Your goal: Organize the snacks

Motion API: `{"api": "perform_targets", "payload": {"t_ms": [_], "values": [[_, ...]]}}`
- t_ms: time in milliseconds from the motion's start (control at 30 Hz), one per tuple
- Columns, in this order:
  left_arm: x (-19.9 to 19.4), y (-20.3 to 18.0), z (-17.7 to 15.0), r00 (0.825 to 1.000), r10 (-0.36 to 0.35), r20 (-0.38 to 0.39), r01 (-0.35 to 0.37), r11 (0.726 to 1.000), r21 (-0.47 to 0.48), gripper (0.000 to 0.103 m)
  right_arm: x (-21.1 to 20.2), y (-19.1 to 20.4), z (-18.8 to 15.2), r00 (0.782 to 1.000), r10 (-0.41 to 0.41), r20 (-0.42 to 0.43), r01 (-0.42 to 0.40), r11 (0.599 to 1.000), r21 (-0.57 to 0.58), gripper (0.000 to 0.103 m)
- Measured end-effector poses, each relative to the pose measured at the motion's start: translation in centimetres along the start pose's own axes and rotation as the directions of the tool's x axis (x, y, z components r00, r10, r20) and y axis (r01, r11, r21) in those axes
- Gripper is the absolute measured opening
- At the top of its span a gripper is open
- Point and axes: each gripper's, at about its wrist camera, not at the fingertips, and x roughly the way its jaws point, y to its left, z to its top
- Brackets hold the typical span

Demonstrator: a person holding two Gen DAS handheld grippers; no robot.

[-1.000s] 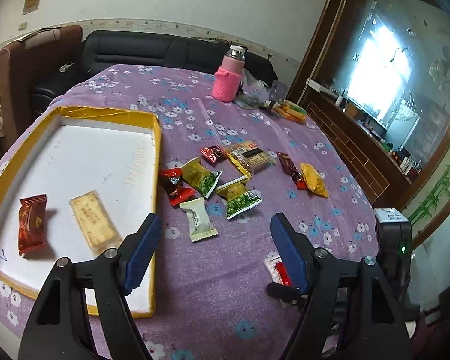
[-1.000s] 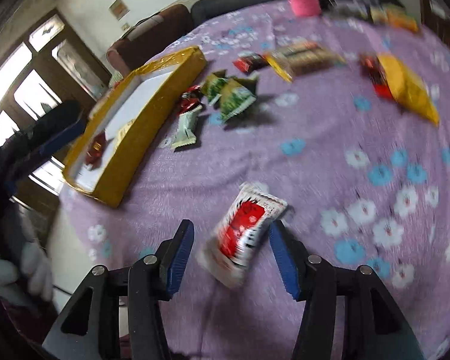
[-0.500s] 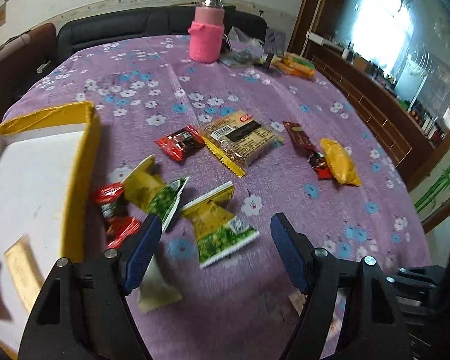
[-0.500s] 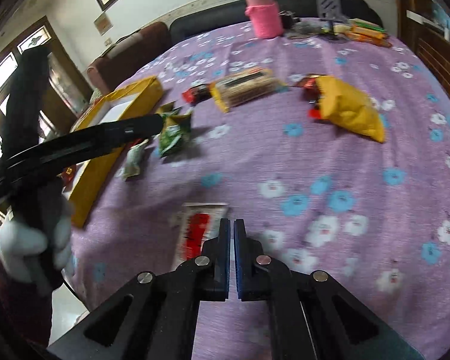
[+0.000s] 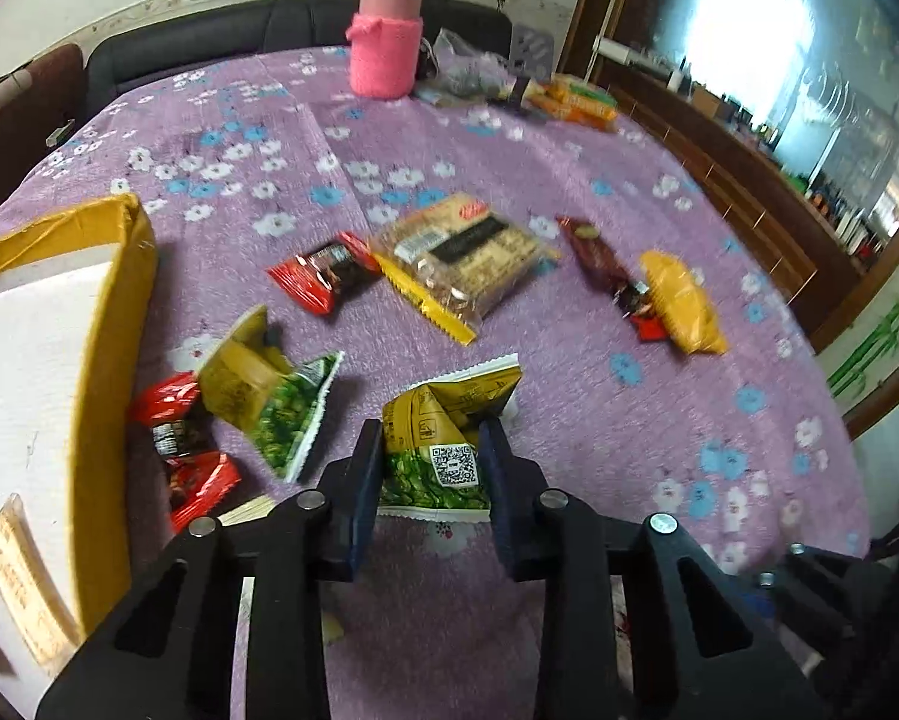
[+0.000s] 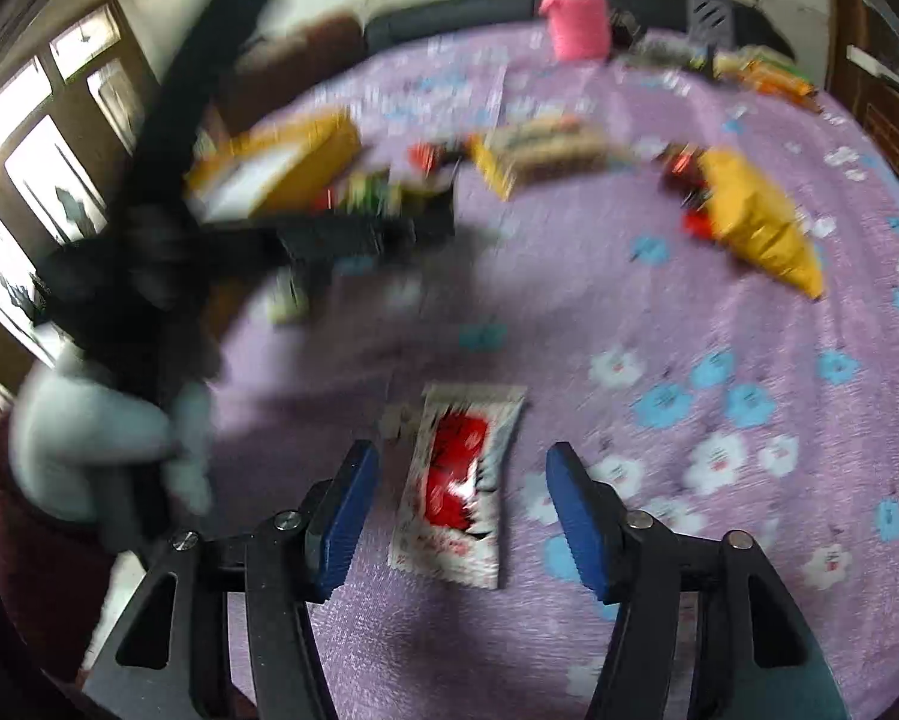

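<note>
Left gripper (image 5: 431, 456) closing on crumpled green-and-yellow packet (image 5: 443, 438), earlier loose ahead; right gripper (image 6: 462, 498) reopening around flat red-and-white sachet (image 6: 458, 480).

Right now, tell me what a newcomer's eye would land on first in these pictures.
First, the green-and-yellow packet at the bottom centre of the left wrist view, with the left gripper closing on it. Next, the red-and-white sachet lying flat on the purple cloth between the opening fingers of the right gripper. Behind, a pink bottle stands at the far edge and a yellow-walled tray sits left.
</note>
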Motion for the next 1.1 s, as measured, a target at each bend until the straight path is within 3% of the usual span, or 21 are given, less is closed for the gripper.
{"api": "perform_targets", "payload": {"t_ms": [100,233,400,533,667,900,1100], "values": [[-1.6,0.2,-0.2,0.999,-0.034,0.039,0.035,0.999,-0.005,0.029,0.3,1.8,0.0,0.993,-0.12,0.015,0.121,0.99,-0.074,0.03],[-3.6,0.6,-0.6,0.994,-0.071,0.082,0.072,0.997,-0.011,0.029,-0.1,2.2,0.1,0.99,-0.142,0.027,0.143,0.987,-0.071,0.023],[-7.2,2.6,-1.3,0.984,-0.081,0.158,0.09,0.995,-0.049,0.029,-1.4,1.3,0.4,0.997,-0.052,0.053,0.053,0.999,-0.007,0.022],[-10.5,5.9,-2.4,0.976,-0.022,0.217,0.049,0.992,-0.119,0.029,-3.1,1.1,1.5,0.994,0.042,0.101,-0.045,0.999,0.025,0.022],[-12.6,10.3,-4.4,0.97,0.074,0.232,-0.023,0.976,-0.217,0.029,-3.8,2.3,3.9,0.975,0.169,0.142,-0.173,0.985,0.013,0.022],[-13.6,16.5,-6.9,0.957,0.216,0.192,-0.136,0.923,-0.36,0.029,-2.0,10.1,7.7,0.947,0.308,0.091,-0.297,0.948,-0.118,0.022],[-12.2,19.3,-7.1,0.953,0.271,0.134,-0.199,0.897,-0.395,0.03,2.7,17.2,9.4,0.948,0.317,0.01,-0.309,0.93,-0.2,0.022]]}}
